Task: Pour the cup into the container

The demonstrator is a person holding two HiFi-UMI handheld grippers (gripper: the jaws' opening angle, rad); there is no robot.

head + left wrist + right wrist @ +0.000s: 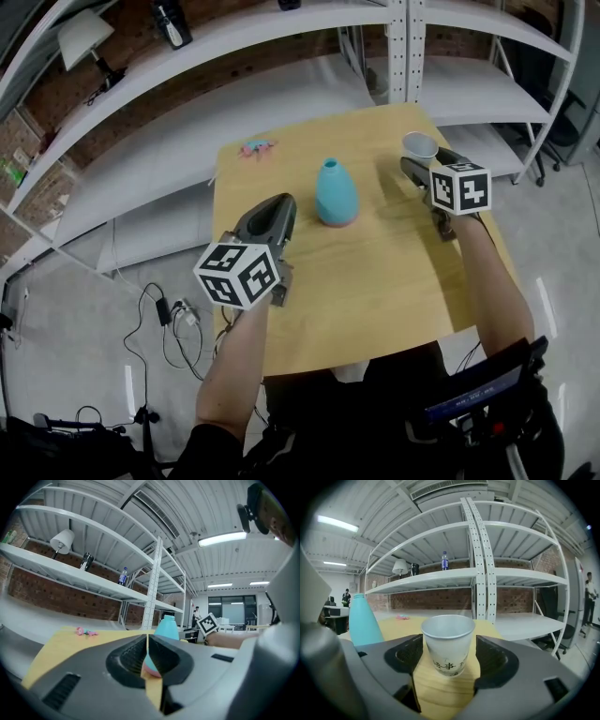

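Straddling cup (448,634), right gripper (449,654) jaws spread to fullest, pads clear of both sides, nothing gripped. Cup upright on tabletop (375,281), far right corner. Blue container (336,192) mid-tabletop, narrow mouth. Left gripper (147,644) jaws pressed together, empty. Grasp looks next: close gently at mid-height, paper crushes; keep level until over mouth.

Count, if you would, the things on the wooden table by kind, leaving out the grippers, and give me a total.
Teal teardrop-shaped bottle with a pink base: 1
White paper cup with dark print: 1
Small pink-and-teal object, too small to identify: 1
Total: 3
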